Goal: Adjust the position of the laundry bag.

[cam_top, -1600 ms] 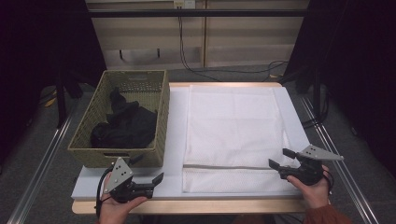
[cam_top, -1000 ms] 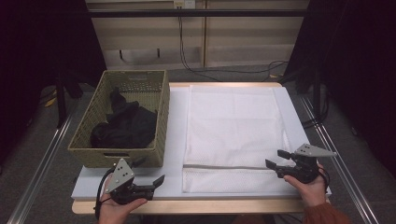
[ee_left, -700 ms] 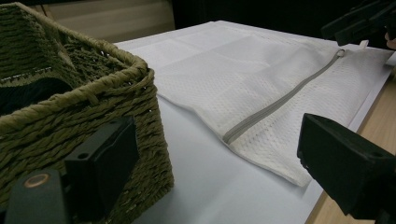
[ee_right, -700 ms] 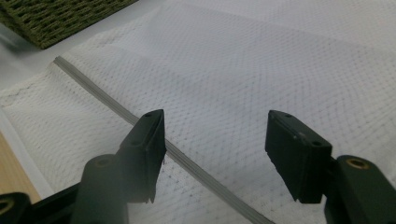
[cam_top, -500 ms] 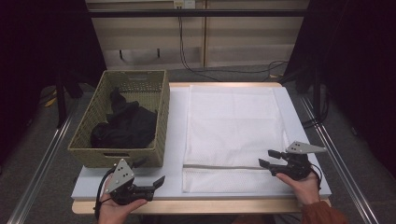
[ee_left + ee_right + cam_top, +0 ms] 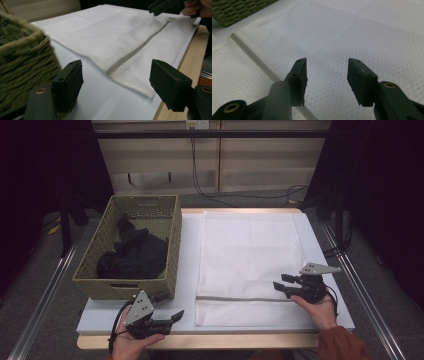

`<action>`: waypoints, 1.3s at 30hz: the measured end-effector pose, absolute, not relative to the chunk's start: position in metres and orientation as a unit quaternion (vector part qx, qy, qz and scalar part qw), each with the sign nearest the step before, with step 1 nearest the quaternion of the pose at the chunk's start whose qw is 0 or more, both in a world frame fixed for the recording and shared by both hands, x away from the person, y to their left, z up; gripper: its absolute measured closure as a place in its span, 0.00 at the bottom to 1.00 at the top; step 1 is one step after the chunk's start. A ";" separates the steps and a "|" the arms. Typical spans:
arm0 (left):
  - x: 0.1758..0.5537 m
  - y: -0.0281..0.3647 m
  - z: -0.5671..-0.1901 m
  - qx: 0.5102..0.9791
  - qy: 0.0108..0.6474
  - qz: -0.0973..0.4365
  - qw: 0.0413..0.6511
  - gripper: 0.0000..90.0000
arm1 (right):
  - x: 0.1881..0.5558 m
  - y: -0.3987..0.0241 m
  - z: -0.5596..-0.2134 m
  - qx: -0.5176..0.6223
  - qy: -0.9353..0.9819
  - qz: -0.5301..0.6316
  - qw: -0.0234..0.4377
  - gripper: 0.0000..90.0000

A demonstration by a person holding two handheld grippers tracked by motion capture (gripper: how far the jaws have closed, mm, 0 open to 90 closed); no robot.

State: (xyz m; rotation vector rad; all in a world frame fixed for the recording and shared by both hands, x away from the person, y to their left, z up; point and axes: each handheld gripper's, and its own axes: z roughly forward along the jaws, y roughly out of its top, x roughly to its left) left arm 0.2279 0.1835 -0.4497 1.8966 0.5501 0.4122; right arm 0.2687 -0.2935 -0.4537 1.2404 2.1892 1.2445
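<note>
A white mesh laundry bag (image 6: 250,250) lies flat on the white table top, with a grey zipper (image 6: 240,298) running across its near end. My right gripper (image 6: 281,282) hovers open just over the bag's right near part, by the zipper's right end; in the right gripper view the zipper (image 6: 254,58) passes under the left jaw. My left gripper (image 6: 172,316) rests open at the table's front left, between the basket and the bag. From the left gripper view I see the bag (image 6: 120,32), its zipper (image 6: 136,48) and the other gripper (image 6: 165,6) beyond.
A woven olive basket (image 6: 165,255) holding dark clothes (image 6: 132,255) stands on the table's left side; its corner (image 6: 22,57) is close to my left gripper. The wooden table edge (image 6: 215,341) runs along the front. Metal rails flank the table.
My right gripper has moved left and forward from the table's right edge onto the bag near the zipper's end. The left gripper has stayed put.
</note>
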 end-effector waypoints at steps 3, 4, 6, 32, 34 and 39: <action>0.235 0.176 -0.451 0.801 0.240 0.167 0.523 0.29 | 0.273 -0.301 -0.456 0.445 0.767 0.430 0.169 0.57; 0.237 0.174 -0.451 0.801 0.241 0.158 0.525 0.30 | 0.275 -0.304 -0.456 0.449 0.764 0.429 0.174 0.57; 0.240 0.169 -0.452 0.807 0.242 0.152 0.517 0.36 | 0.277 -0.310 -0.454 0.452 0.763 0.426 0.180 0.58; 0.279 0.108 -0.475 0.857 0.264 0.132 0.424 0.45 | 0.318 -0.378 -0.475 0.528 0.740 0.352 0.221 0.57; 0.279 0.108 -0.475 0.856 0.266 0.131 0.425 0.45 | 0.317 -0.381 -0.477 0.535 0.737 0.352 0.216 0.57; 0.281 0.108 -0.482 0.858 0.273 0.124 0.417 0.41 | 0.316 -0.381 -0.481 0.535 0.741 0.345 0.214 0.58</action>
